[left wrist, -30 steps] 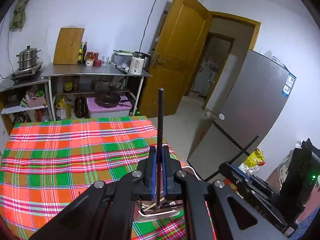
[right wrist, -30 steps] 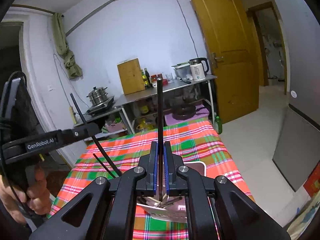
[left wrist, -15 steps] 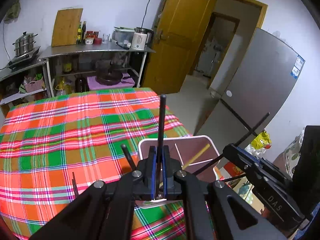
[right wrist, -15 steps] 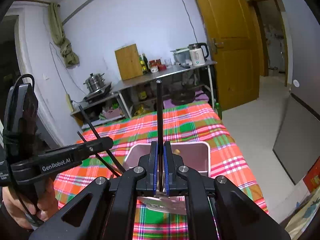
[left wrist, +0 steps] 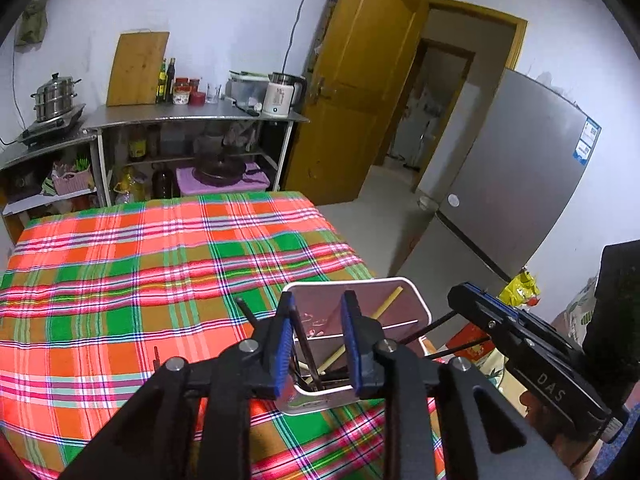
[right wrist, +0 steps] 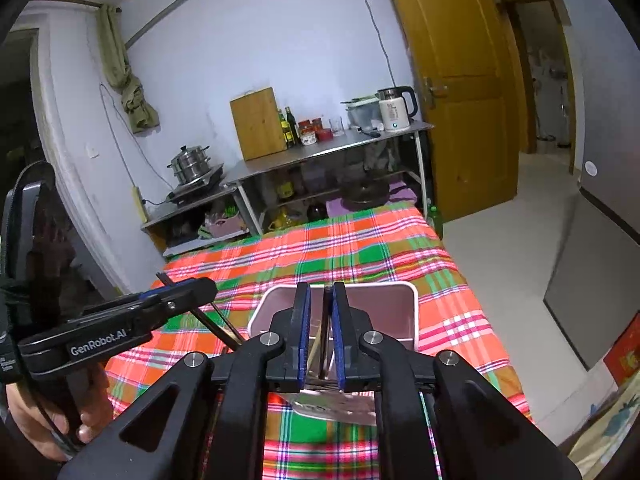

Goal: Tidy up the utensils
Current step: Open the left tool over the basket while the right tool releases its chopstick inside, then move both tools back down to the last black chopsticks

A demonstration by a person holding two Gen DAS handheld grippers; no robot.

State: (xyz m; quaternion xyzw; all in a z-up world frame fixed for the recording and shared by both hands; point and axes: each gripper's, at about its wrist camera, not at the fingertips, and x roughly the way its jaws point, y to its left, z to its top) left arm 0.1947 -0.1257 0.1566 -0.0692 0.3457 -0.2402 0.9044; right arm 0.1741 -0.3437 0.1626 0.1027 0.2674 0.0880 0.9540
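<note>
The left gripper (left wrist: 318, 334) is shown with its blue-padded jaws spread wide above a white rectangular utensil holder (left wrist: 416, 300), which stands on the plaid tablecloth (left wrist: 160, 272) directly ahead of and below the fingertips. Within the holder, a black chopstick (left wrist: 306, 348) leans between the jaws untouched, and a pale wooden chopstick (left wrist: 386, 304) lies slanted beyond the right jaw. The right gripper (right wrist: 320, 332) is seen over the same utensil holder (right wrist: 414, 316), its jaws parted by a narrow gap in which a thin dark chopstick (right wrist: 327, 332) stands; contact with the pads cannot be determined. To its left, the left gripper (right wrist: 188, 288) appears, with black chopsticks (right wrist: 218, 324) slanting beneath it.
</note>
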